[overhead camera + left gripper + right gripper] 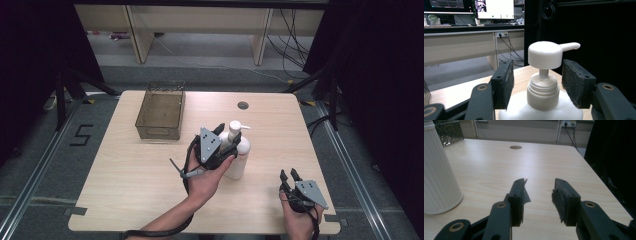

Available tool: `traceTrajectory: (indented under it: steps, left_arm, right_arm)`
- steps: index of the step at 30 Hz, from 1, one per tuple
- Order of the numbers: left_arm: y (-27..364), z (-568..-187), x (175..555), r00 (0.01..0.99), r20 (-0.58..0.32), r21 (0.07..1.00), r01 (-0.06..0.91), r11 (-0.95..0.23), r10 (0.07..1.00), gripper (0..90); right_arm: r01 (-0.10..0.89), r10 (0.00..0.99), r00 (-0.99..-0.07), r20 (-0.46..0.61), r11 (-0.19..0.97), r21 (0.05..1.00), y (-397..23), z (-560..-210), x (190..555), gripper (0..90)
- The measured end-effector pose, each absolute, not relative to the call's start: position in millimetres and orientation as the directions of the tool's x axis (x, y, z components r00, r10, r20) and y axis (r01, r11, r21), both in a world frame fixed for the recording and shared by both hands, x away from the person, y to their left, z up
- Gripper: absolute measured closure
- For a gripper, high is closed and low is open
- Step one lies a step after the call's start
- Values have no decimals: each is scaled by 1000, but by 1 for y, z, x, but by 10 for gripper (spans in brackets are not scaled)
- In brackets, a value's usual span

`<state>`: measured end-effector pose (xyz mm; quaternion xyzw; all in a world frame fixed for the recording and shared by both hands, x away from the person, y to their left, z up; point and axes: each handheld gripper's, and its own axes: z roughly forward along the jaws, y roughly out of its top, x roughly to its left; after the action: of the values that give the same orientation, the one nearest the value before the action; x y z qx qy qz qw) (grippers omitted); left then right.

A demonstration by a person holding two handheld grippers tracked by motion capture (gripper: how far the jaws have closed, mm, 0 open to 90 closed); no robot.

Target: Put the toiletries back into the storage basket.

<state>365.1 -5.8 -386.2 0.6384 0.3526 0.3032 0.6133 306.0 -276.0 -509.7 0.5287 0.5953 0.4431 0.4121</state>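
**Now: left jaws flank the pump neck, right gripper waits aside**

Right at the table's middle stands the white pump bottle (pixel 237 150), upright on the wooden table (pixel 125 185), spout pointing toward three o'clock. The left gripper (pixel 220 134) sits up against it from the nine o'clock side, carried by the person's left hand (pixel 205 180). From the left gripper view, the jaws stand apart, one pad on each side of the bottle's screw collar (pixel 543 91) and pump head (pixel 546 54), with clear gaps showing; neither pad touches the plastic.

Over at five o'clock, near the table's front edge, the right gripper (pixel 290 176) rests low in the right hand (pixel 296 220), well apart from the bottle. Its jaws are spread too, with bare tabletop between them (pixel 538 195).

Back at eleven o'clock sits a wire mesh basket (pixel 161 112), and a round cable hole (pixel 243 105) lies at twelve o'clock.
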Motion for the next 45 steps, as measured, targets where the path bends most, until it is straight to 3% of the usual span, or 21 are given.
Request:
traceTrajectory:
  steps: [26,36,40,45]
  left_arm:
    - [-20,-380,373,559,-23,997,72,-22,829,582]
    - [-16,-379,372,577,-33,996,84,-19,816,592]
    - [-12,-377,371,581,-41,996,87,-12,813,593]
    - [-5,-369,369,587,-4,999,42,-26,809,593]
  right_arm:
    - [284,996,-87,-19,43,958,-277,-509,305,603]
    - [275,996,-90,-29,53,960,-278,-510,305,600]
    - [295,997,-77,16,8,956,-275,-510,304,601]
    - [284,996,-86,-15,39,958,-277,-510,305,599]
